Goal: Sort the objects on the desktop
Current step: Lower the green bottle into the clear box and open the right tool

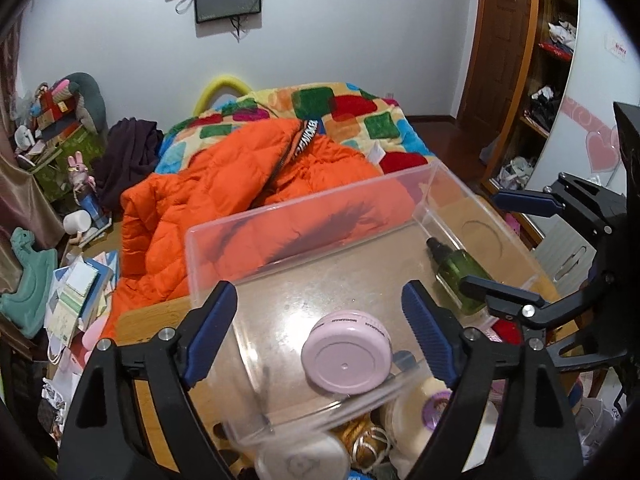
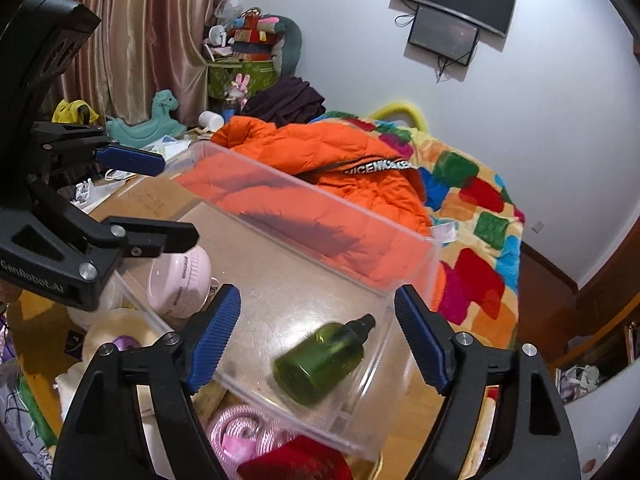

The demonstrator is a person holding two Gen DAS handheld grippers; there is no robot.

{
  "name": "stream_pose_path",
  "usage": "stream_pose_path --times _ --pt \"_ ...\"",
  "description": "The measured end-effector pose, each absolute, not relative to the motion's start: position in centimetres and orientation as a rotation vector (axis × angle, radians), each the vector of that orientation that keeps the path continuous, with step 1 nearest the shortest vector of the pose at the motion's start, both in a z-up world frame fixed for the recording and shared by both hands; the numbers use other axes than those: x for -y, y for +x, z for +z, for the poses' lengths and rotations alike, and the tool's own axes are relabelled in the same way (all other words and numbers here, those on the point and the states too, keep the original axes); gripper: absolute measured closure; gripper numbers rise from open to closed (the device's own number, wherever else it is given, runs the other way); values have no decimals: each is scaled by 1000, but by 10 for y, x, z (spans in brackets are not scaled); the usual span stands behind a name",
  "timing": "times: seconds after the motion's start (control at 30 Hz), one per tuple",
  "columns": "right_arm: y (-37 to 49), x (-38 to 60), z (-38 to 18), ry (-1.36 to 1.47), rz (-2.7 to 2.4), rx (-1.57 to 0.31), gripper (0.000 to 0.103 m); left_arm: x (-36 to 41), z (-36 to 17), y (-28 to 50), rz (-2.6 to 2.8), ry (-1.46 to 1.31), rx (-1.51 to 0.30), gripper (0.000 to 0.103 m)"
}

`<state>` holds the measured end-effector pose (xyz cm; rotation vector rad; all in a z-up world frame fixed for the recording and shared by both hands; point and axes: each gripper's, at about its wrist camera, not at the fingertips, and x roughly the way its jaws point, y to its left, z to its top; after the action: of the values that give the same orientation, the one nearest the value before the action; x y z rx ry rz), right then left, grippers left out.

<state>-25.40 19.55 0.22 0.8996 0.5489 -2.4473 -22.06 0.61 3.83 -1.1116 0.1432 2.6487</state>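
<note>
A clear plastic bin stands on the wooden desk; it also shows in the right wrist view. A round pink case lies inside it near the front wall, and shows in the right wrist view. A green spray bottle with a black cap lies on its side at the bin's right end, and shows in the right wrist view, slightly blurred. My left gripper is open and empty above the pink case. My right gripper is open and empty above the bottle.
In front of the bin lie a cream jar with a purple label, gold ribbon, a pink coiled cord and a red item. A bed with an orange jacket lies behind the desk. Papers and toys clutter the left.
</note>
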Motion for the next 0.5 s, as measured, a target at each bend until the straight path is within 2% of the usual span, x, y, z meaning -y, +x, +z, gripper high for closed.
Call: stream_pose_path --times 0.17,0.5 --pt "-237 -205 20 856 -2491 -496 17 2 54 -201 2702 -1051 -133 11" --pt "-192 -221 42 795 -2557 -374 17 23 63 -159 2777 -982 -133 7"
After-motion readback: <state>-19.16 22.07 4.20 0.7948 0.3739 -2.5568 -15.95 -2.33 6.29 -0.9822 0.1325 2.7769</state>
